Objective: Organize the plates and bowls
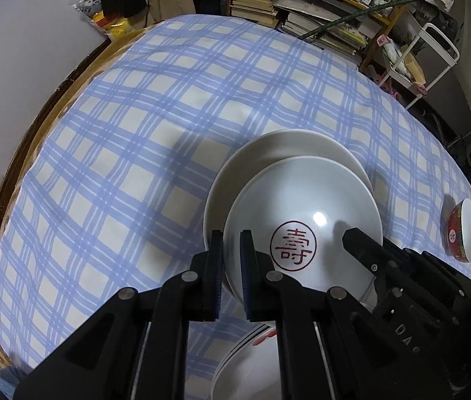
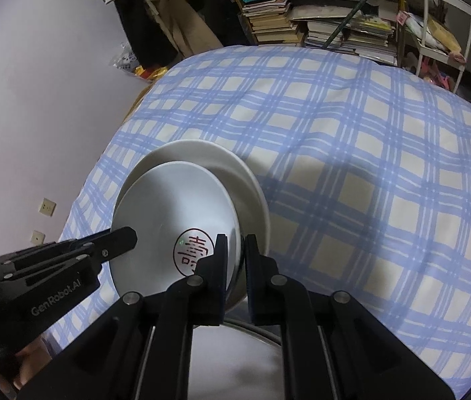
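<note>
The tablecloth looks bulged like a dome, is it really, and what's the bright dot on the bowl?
Left wrist view: fisheye lens bends the checked tablecloth; a lamp glare spot sits on the stamped bowl. Right wrist view: same bulge, with a blurred object at the right edge.

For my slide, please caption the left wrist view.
Both grippers hold a white bowl over a plate.

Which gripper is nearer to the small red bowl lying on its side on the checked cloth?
The right gripper. It grips the right rim of the white bowl with the red seal, the side facing the small red bowl. The left gripper grips the opposite rim, farther away.
</note>
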Motion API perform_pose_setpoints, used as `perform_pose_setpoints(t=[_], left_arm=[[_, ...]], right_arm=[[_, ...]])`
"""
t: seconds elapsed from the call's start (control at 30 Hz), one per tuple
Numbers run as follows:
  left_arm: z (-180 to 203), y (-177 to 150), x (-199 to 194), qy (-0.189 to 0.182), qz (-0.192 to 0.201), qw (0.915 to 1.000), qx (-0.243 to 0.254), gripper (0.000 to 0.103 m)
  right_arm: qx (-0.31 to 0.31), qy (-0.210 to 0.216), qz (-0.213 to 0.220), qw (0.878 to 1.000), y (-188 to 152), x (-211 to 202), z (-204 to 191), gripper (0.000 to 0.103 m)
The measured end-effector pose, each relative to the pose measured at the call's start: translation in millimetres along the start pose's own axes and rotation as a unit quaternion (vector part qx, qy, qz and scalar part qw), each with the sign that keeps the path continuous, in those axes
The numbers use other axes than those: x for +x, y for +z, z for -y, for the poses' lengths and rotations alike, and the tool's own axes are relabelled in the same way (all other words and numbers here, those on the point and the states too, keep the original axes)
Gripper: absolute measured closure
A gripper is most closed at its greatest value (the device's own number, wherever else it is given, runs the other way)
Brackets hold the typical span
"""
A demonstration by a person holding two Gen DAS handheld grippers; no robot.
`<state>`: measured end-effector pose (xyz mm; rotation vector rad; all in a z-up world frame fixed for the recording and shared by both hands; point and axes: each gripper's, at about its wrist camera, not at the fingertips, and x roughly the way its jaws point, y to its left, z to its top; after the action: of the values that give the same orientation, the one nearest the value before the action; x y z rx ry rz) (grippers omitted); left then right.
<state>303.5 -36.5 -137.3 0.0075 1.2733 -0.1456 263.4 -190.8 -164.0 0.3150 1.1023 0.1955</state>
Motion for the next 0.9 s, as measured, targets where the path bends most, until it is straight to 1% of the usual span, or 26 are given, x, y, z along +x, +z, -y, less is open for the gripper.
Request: perform_pose_setpoints(t=[0.1,0.17,0.2,0.27,0.3,0.4,0.47,0.6,0.67,0.7,0.77,0.8,0.83,0.87,0.9], left_arm=[[1,0,-6,0.010,0.013,0.9999,0.006,0.094],[1,0,-12,0.025,0.027,0.9993,0.010,0.094],[-1,2,-13,0.024,0.026,0.9994,0.006,0.094],[-6,3,-14,0.006,0.018,0.9998,-0.008,0.094],[-8,3,-17,0.008,0.019,0.9997,-0.011,0.094],[-6,0,-24,0.031,0.028,0.9991,0.002,0.092],[-4,-3,-27,0.030,0.028,0.9992,0.004,0.092],[5,-8,-36,0.028,0.030,0.9991,0.004,0.089],[12,-11,-41,0.032,0.033,0.9988,0.013,0.088],[16,-13,-44,0.034,0.036,0.9986,0.017,0.088],[25,-18,-49,0.036,0.041,0.9982,0.026,0.086],[29,-21,-51,0.038,0.043,0.9979,0.031,0.084],[33,-23,-53,0.039,0.044,0.9977,0.035,0.081],[37,-26,-53,0.039,0.043,0.9976,0.038,0.076],[43,-31,-54,0.036,0.039,0.9977,0.042,0.071]], right_arm=[[-0.023,-0.004,0.000,1.000,-2,-2,-4,0.090],[-0.019,0.009,0.004,1.000,-2,-5,-4,0.081],[-0.018,0.010,0.009,1.000,-2,-8,-3,0.081],[-0.018,0.008,0.014,1.000,-2,-12,-2,0.081],[-0.016,0.009,0.015,1.000,-2,-13,-1,0.081],[-0.005,0.012,0.015,1.000,-3,-19,4,0.076],[0.005,0.009,0.022,1.000,-4,-27,10,0.062],[0.034,0.016,0.035,0.999,-7,-45,23,0.052],[0.044,0.004,0.037,0.998,-10,-55,30,0.042],[0.051,-0.001,0.040,0.998,-12,-61,35,0.039],[0.060,-0.012,0.047,0.997,-16,-73,43,0.030],[0.063,-0.020,0.054,0.996,-18,-80,48,0.028],[0.065,-0.031,0.063,0.995,-21,-88,53,0.022],[0.067,-0.040,0.072,0.994,-23,-96,59,0.017],[0.071,-0.046,0.079,0.993,-26,-104,64,0.015]])
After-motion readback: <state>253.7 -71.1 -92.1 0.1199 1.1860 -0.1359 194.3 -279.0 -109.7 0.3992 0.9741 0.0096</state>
